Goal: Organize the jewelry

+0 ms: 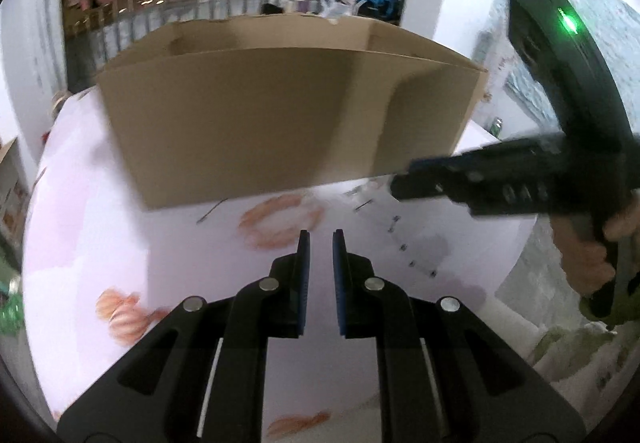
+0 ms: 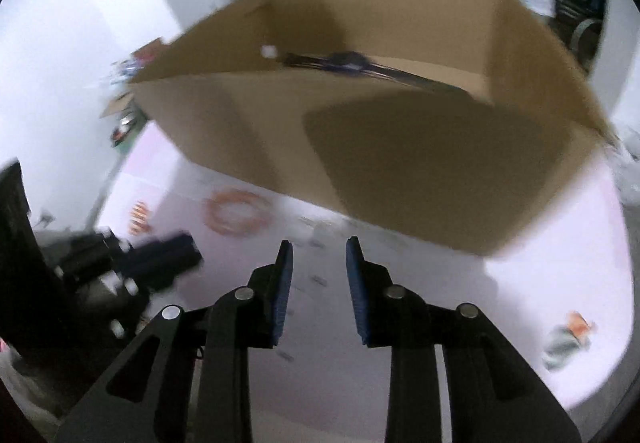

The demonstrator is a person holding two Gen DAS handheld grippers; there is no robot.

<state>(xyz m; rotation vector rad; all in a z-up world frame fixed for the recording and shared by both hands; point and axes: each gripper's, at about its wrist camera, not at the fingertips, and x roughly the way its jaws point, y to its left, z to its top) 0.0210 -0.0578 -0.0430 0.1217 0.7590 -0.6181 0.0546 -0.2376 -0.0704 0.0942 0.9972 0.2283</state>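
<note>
Motion blur softens both views. Small dark items (image 1: 404,243) scattered on the white table (image 1: 100,243) at centre right of the left view are too small and smeared to identify. A blurred dark strand (image 2: 360,65) lies inside the cardboard box (image 2: 400,147), whose near wall hides most of its floor. The right claw (image 1: 404,183) is smeared at the right edge.

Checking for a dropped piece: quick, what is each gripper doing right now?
Left gripper: narrow gap between the pads, nothing in it.
Right gripper: open, nothing between the pads.
</note>
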